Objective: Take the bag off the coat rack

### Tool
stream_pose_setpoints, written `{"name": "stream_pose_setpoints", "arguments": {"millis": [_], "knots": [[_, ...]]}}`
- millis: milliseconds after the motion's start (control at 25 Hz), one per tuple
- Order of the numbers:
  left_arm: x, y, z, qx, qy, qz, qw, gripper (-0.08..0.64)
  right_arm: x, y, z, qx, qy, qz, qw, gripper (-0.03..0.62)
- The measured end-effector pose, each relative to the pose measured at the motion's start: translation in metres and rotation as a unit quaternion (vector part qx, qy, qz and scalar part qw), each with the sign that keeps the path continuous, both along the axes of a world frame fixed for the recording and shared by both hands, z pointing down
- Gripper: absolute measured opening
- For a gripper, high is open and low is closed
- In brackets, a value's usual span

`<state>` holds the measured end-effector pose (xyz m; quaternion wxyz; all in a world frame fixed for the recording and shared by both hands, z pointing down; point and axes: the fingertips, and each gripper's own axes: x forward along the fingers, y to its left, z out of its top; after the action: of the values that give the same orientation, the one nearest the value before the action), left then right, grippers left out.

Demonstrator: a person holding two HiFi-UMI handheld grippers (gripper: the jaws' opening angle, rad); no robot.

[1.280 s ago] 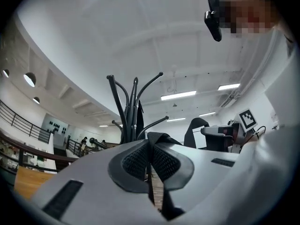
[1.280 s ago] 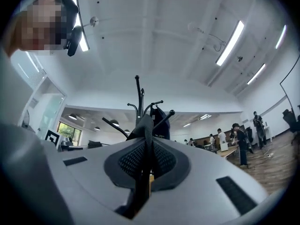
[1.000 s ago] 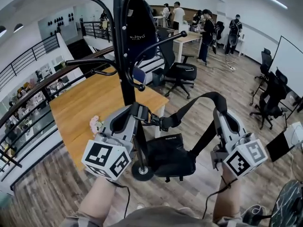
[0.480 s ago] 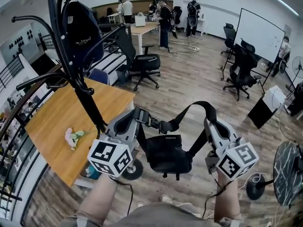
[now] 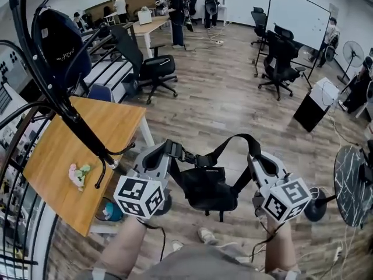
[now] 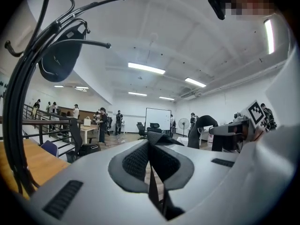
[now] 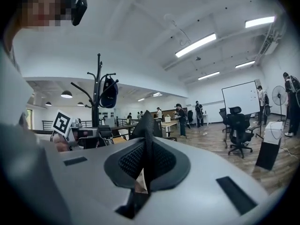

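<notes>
A black bag [image 5: 204, 186] hangs free of the black coat rack [image 5: 61, 107], slung by its strap [image 5: 236, 140] between my two grippers. My left gripper [image 5: 169, 151] is shut on the strap's buckle end, to the right of the rack. My right gripper [image 5: 253, 159] is shut on the strap's other end. In the left gripper view the strap [image 6: 152, 165] is pinched edge-on between the pads, with the rack [image 6: 18, 107] at the left. The right gripper view shows the strap [image 7: 146, 144] clamped the same way, the rack [image 7: 98, 95] far off.
Another dark item [image 5: 58, 46] still hangs on the rack. A wooden table [image 5: 70, 150] with a small plush toy [image 5: 77, 174] stands beside the rack. Office chairs [image 5: 148, 69], a whiteboard [image 5: 294, 10] and several people [image 5: 175, 4] are farther back on the wood floor.
The bag and both grippers have moved right, away from the rack, which now sits farther left in the head view. Both grips on the strap are unchanged.
</notes>
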<state>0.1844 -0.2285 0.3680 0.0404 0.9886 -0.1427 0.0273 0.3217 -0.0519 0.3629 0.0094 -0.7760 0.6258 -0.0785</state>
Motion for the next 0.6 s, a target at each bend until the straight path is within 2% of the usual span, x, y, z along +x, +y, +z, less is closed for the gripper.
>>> {"name": "stream_pose_setpoints", "arguments": {"millis": [280, 600], "knots": [[0.012, 0.01, 0.04, -0.024, -0.034, 0.008, 0.9991, 0.015, 0.001, 0.012, 0.04, -0.04, -0.038, 0.017, 0.998, 0.031], [0.008, 0.003, 0.039, -0.028, -0.03, 0.006, 0.9991, 0.015, -0.005, 0.006, 0.044, -0.048, -0.036, 0.012, 0.998, 0.031]]}}
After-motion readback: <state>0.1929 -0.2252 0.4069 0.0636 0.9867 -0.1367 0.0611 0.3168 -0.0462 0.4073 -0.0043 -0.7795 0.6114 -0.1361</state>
